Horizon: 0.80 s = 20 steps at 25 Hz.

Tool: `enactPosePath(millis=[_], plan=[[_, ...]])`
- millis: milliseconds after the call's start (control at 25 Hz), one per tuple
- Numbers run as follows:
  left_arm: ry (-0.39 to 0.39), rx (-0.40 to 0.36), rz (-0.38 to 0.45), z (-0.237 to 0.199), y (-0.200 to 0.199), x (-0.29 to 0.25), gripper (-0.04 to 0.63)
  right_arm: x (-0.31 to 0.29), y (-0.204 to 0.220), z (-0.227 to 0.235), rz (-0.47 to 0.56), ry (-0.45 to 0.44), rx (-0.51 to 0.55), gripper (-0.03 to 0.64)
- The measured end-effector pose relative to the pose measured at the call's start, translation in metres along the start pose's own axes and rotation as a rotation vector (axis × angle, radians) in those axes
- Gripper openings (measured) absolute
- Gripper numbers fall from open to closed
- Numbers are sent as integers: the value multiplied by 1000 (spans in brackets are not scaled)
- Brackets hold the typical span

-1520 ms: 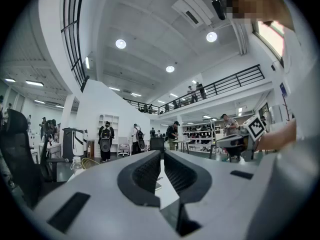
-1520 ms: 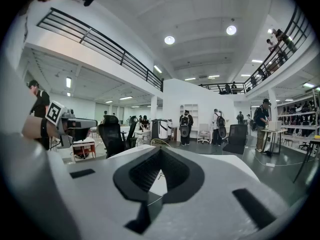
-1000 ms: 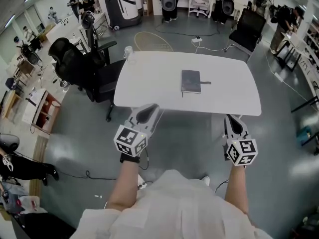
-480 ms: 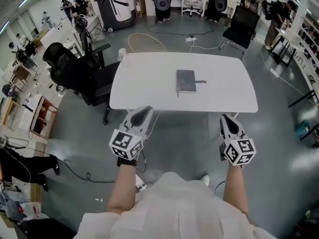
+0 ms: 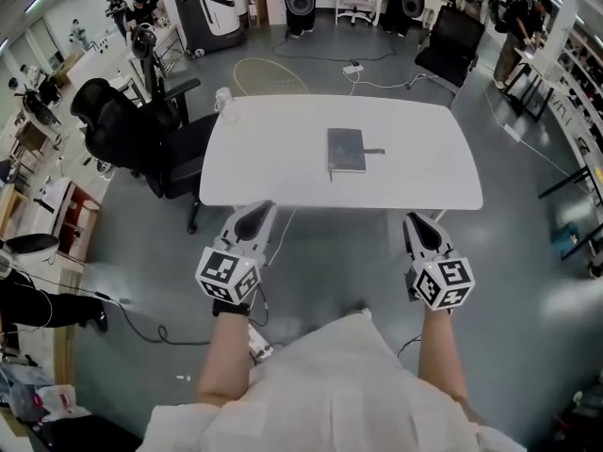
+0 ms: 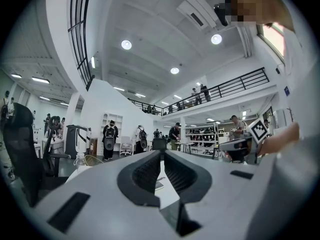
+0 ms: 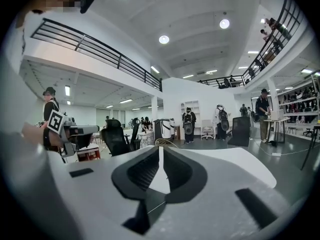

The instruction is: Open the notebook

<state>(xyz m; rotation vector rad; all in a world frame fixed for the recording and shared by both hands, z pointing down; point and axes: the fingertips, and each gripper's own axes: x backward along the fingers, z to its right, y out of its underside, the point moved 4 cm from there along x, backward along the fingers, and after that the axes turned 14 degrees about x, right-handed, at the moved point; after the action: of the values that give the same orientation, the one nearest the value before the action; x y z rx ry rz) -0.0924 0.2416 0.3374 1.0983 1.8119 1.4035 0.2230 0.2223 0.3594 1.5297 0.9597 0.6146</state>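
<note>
Both grippers level, empty.
On my left gripper [image 5: 256, 207] the jaws stand a slit apart; on my right gripper [image 5: 415, 218] they are opening, nothing between.

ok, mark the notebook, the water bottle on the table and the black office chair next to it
notebook [image 5: 346, 149], head view, centre of its closed dark cover.
water bottle [image 5: 223, 100], head view, middle of its clear body.
black office chair [image 5: 118, 121], head view, on its backrest.
</note>
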Motion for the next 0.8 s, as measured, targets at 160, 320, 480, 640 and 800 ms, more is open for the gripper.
enactPosePath(millis=[160, 320, 480, 640, 800], plan=[[0, 6, 3, -6, 4, -12, 23, -13, 7, 6, -15, -14, -1, 29], [-6, 6, 3, -15, 1, -35, 23, -37, 11, 22, -25, -29, -7, 34], [-31, 15, 5, -35, 1, -66, 23, -70, 21, 43, -36, -49, -9, 38], [-53, 31, 1, -53, 2, -110, 23, -108, 27, 72, -50, -66, -9, 40], [-64, 42, -4, -61, 0, -152, 23, -139, 28, 101, -63, -84, -13, 46]])
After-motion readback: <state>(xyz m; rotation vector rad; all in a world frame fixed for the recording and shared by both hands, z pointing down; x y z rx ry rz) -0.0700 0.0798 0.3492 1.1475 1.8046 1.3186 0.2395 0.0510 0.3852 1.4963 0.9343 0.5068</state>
